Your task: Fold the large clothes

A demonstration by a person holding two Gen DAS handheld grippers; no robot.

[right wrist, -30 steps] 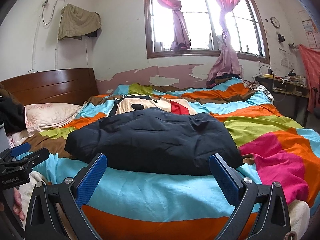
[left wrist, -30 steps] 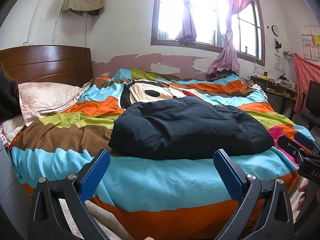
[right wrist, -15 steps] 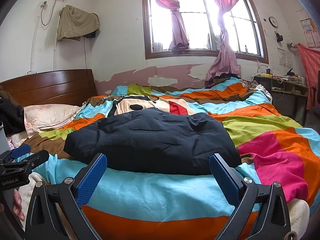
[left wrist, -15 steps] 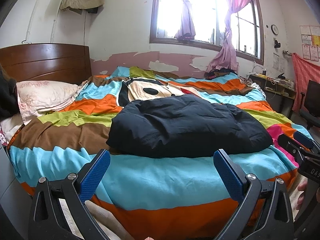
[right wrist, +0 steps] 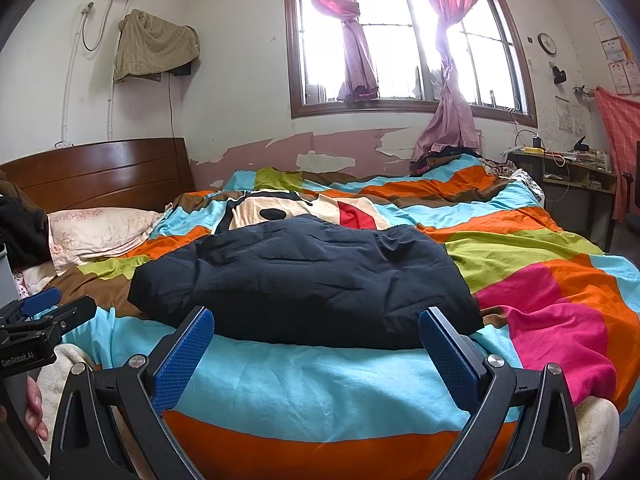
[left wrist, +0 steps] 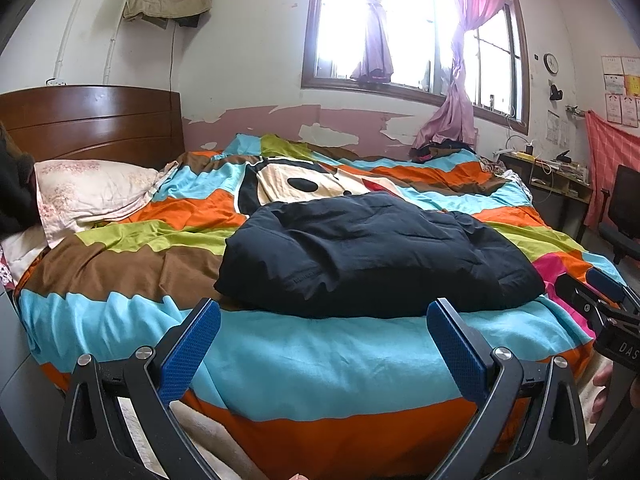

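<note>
Black padded garment (left wrist: 376, 256) on striped bedspread (left wrist: 320, 356), at 12 o'clock from left gripper (left wrist: 320, 344) and right gripper (right wrist: 316, 344), both spread wide, empty

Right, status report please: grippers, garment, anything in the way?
Left gripper open, right gripper open, both empty. Dark garment bunched on bedspread, untouched. Nothing blocking.

Counts of items ahead of the fingers

One dark garment (left wrist: 372, 256), one striped quilt (left wrist: 320, 356), one pillow (left wrist: 92, 192), one headboard (left wrist: 92, 120), two pink curtains (right wrist: 452, 120), one wall clock (right wrist: 546, 43), two grippers: left gripper (left wrist: 322, 344), right gripper (right wrist: 316, 350).
</note>
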